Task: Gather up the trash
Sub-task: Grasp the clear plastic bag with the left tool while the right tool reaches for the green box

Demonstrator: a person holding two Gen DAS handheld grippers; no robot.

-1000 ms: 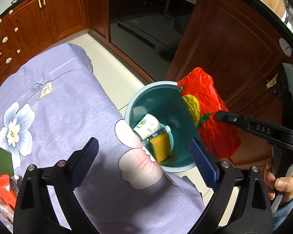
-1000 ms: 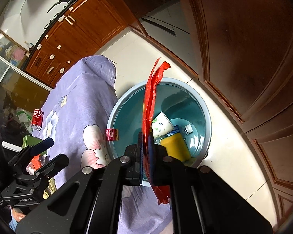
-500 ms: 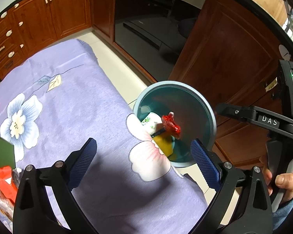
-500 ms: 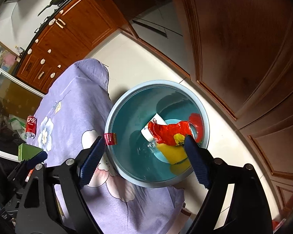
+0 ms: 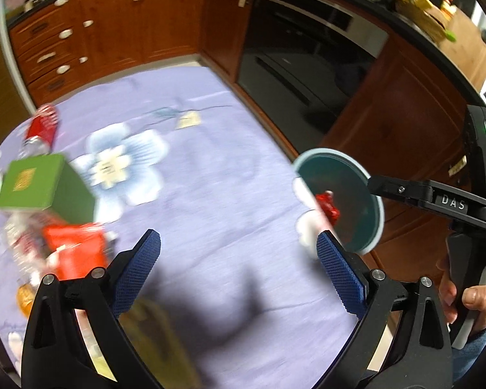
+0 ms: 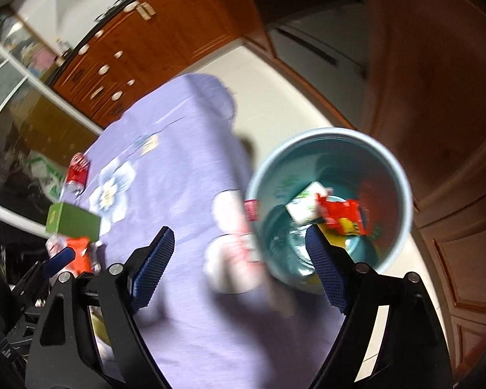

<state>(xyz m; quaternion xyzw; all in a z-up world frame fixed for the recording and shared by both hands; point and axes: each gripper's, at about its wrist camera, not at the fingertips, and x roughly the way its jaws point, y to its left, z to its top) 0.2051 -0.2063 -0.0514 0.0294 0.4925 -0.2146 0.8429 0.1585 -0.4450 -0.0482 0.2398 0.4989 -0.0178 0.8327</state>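
Note:
The teal trash bin (image 6: pixel 401 191) stands on the floor beside the table; in it lie a red wrapper (image 6: pixel 340 214), a white carton (image 6: pixel 304 202) and something yellow. It also shows in the left wrist view (image 5: pixel 377 201) with the red wrapper (image 5: pixel 329 206) inside. My right gripper (image 6: pixel 239 269) is open and empty, above the table edge near the bin. My left gripper (image 5: pixel 238 275) is open and empty over the purple tablecloth (image 5: pixel 194 178). On the cloth lie a green box (image 5: pixel 42 186), a red can (image 5: pixel 42 128) and a red packet (image 5: pixel 76 253).
Wooden cabinets (image 5: pixel 113 32) and a dark oven (image 5: pixel 301 74) stand behind the table. A brown door (image 6: pixel 437 64) is right of the bin. Clear wrappers (image 5: pixel 19 259) lie at the left table edge. Both views are motion-blurred.
The right gripper opened and the red wrapper dropped into the bin. Both grippers have swung left, away from the bin and over the table; green box and can came into view.

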